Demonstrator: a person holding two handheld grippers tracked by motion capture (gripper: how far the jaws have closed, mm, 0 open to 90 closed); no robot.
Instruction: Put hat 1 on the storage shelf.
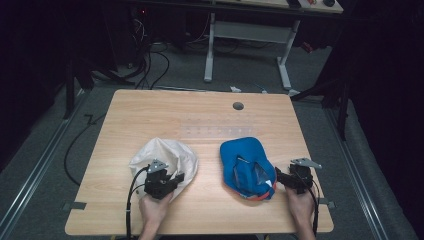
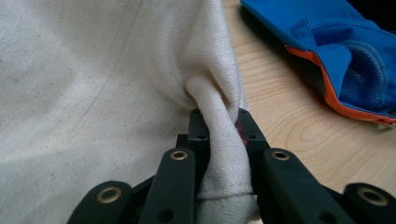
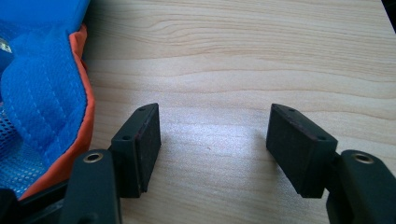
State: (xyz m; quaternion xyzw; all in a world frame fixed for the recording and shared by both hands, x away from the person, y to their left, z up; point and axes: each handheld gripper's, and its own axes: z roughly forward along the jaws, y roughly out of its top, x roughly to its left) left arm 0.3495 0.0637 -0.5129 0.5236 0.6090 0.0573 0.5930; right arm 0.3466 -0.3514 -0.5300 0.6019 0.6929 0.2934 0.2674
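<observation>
A cream cloth hat [image 1: 167, 156] lies on the left half of the wooden table [image 1: 200, 120]. My left gripper [image 1: 176, 178] is at the hat's near right edge. In the left gripper view a bunched fold of the cream cloth [image 2: 93, 93] is pinched between the jaws of that gripper [image 2: 219, 120], which is shut on it. A blue cap [image 1: 247, 167] with orange trim and mesh lining lies upside down on the right half. My right gripper [image 1: 280, 176] rests just right of the cap. In the right gripper view it [image 3: 215, 135] stands open over bare wood, with the cap's orange edge [image 3: 86, 98] beside its left jaw.
A round cable hole [image 1: 238, 106] sits near the table's far edge. Behind the table stand white desk legs [image 1: 209, 50] and loose cables [image 1: 150, 65] on the floor. The blue cap [image 2: 336, 42] lies to the right in the left gripper view.
</observation>
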